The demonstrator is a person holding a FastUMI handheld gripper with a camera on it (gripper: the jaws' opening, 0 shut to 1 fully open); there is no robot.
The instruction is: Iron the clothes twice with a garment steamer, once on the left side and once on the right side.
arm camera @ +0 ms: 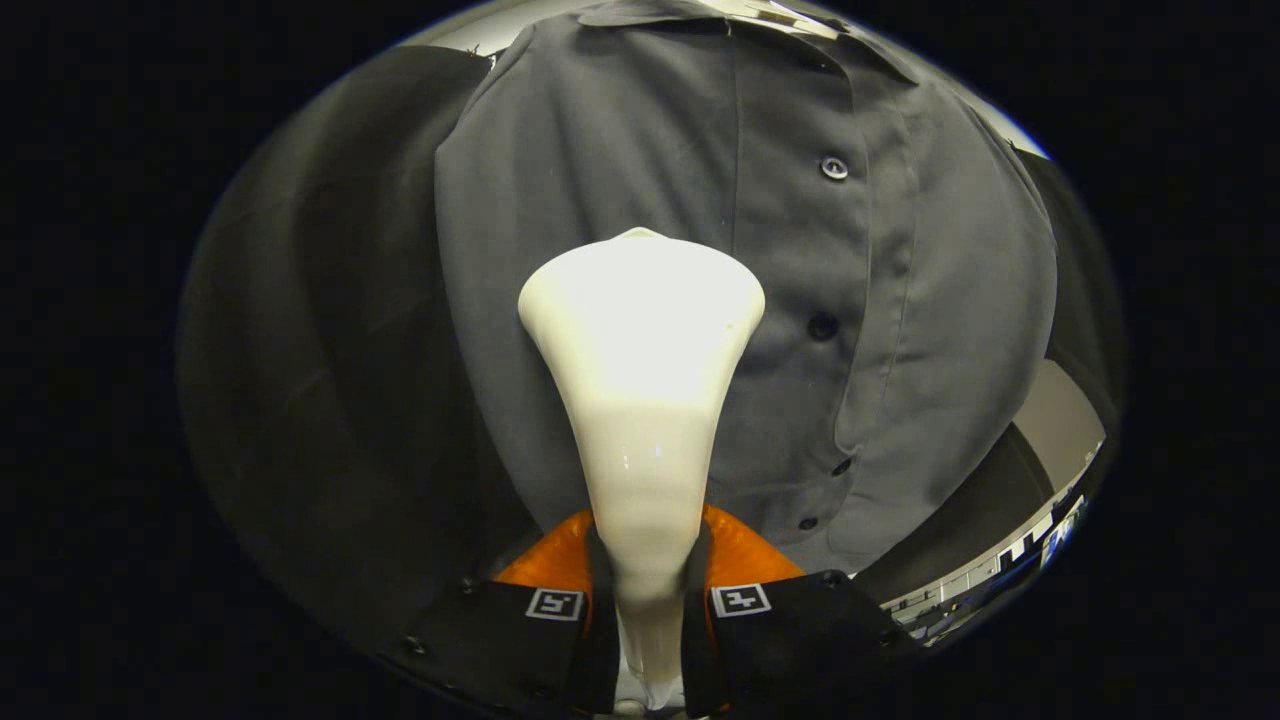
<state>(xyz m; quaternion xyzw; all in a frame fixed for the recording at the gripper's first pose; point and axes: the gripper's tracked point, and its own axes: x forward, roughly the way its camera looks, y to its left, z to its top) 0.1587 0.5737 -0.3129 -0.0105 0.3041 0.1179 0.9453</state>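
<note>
I have the steamer's head set against the shirt's [620,150] left panel, just left of the button placket [822,250], so I judge a left-side pass is in hand, with the right side beyond the placket yet to do. The gripper [648,590] is clamped on the garment steamer [640,380], both fingers pressing its narrow neck. Its long axis runs straight ahead from the fingers, flared head pointing away toward the cloth.

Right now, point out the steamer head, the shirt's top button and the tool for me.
steamer head [640,310]: gripper view, on its wide flared face, against the shirt.
top button [834,167]: gripper view, on the button's middle, on the placket.
tool [647,590]: gripper view, midway between its fingertips, clamped on the steamer's neck.
</note>
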